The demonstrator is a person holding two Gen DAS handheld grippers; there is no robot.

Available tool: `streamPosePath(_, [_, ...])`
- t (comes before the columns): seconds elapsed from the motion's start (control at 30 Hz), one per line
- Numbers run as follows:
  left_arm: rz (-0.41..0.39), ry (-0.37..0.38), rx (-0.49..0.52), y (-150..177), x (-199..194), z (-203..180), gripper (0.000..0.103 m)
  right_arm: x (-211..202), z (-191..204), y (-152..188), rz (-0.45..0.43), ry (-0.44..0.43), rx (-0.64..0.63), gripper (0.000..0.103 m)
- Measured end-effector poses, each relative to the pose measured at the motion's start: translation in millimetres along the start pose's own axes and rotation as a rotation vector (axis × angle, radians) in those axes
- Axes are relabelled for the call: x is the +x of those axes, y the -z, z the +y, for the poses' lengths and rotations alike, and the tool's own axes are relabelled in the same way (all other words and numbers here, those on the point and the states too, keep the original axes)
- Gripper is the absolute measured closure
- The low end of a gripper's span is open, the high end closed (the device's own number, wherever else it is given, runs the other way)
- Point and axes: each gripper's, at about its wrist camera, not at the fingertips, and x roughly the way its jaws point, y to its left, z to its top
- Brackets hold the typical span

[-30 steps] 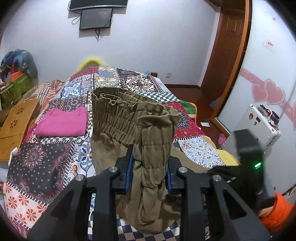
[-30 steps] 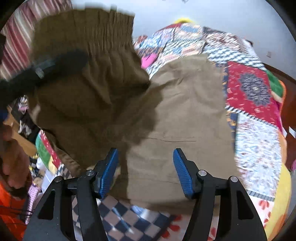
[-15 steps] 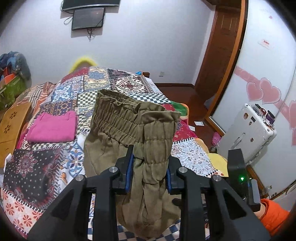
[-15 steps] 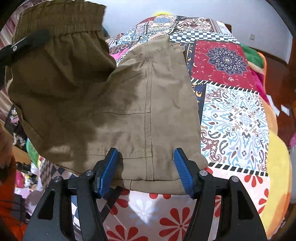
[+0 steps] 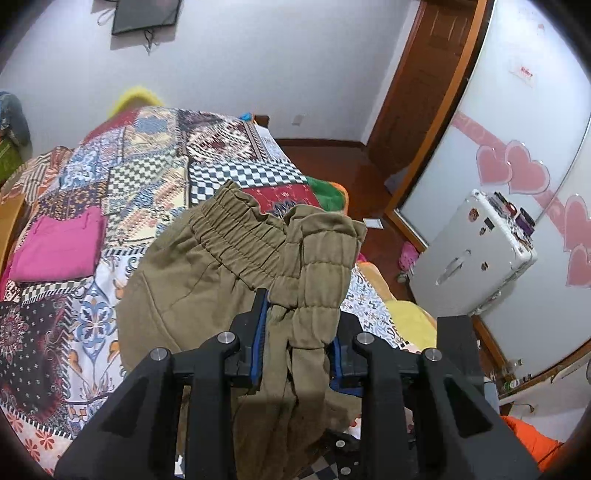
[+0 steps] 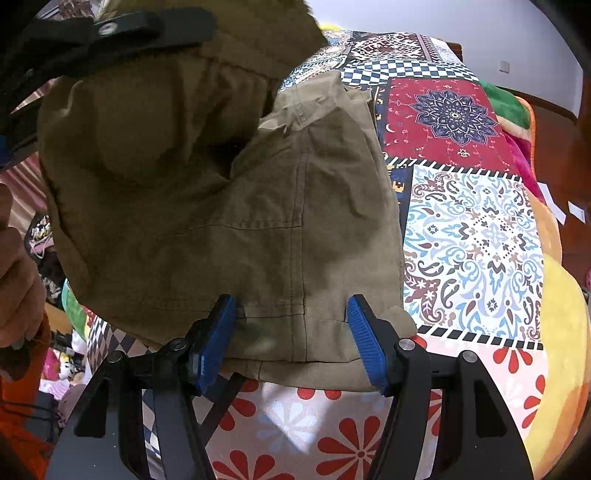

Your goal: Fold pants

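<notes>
Olive-brown pants (image 5: 192, 280) with an elastic waistband lie partly on the patchwork bedspread (image 5: 147, 170). My left gripper (image 5: 297, 339) is shut on the bunched waistband and holds it lifted above the bed. In the right wrist view the pant legs (image 6: 295, 229) lie on the bed with the raised waist part at the upper left. My right gripper (image 6: 291, 339) is open, its blue pads either side of the leg hem at the bed's near edge. The left gripper's black body (image 6: 110, 33) shows at the top left there.
A folded pink garment (image 5: 59, 247) lies on the bed's left side. A white suitcase (image 5: 472, 258) stands on the floor to the right by a mirrored wardrobe door (image 5: 535, 147). A wooden door (image 5: 424, 85) is behind.
The left gripper has carried the waistband forward and to the right over the bed. The right gripper has moved closer to the leg hem, which now sits between its open pads.
</notes>
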Motion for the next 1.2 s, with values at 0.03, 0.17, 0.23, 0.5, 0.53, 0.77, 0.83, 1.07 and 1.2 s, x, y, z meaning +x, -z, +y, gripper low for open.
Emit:
streamPosePath(0.03, [0.008, -0.003, 0.007, -0.2, 3.1, -2.1, 0.075, -2.5, 0.1, 0.3, -0.003, 0.003, 0.000, 0.043])
streamPosePath(0.17, [0.035, 0.006, 0.031, 1.2, 12.9, -9.5, 0.075, -17.5, -10.5, 1.8, -0.033, -0.009, 0.039, 0.043])
streamPosePath(0.23, [0.048, 0.001, 0.052, 2.0, 18.7, -12.7, 0.075, -21.3, -15.1, 6.1, -0.031, 0.009, 0.041, 0.043])
streamPosePath(0.5, [0.117, 0.021, 0.055, 7.9, 45.4, -21.4, 0.075, -7.4, -19.9, 10.0, -0.009, 0.013, 0.034, 0.040])
streamPosePath(0.53, [0.130, 0.025, 0.052, 8.6, 49.5, -22.1, 0.075, -6.5, -20.8, 9.5, -0.011, 0.008, 0.041, 0.040])
streamPosePath(0.77, [0.239, 0.044, 0.014, 18.1, 84.6, -19.7, 0.075, -16.9, -28.9, 10.9, -0.028, -0.002, 0.075, 0.042])
streamPosePath(0.83, [0.263, 0.033, 0.022, 21.8, 90.7, -22.0, 0.075, -25.1, -34.1, 14.1, -0.034, -0.007, 0.095, 0.042])
streamPosePath(1.07, [0.317, 0.038, 0.050, 28.7, 101.6, -31.8, 0.050, -68.7, -53.4, 36.5, -0.081, 0.113, 0.148, 0.042])
streamPosePath(1.2, [0.306, 0.034, 0.063, 30.0, 99.7, -40.6, 0.041, -88.2, -58.3, 41.1, -0.105, 0.165, 0.179, 0.042])
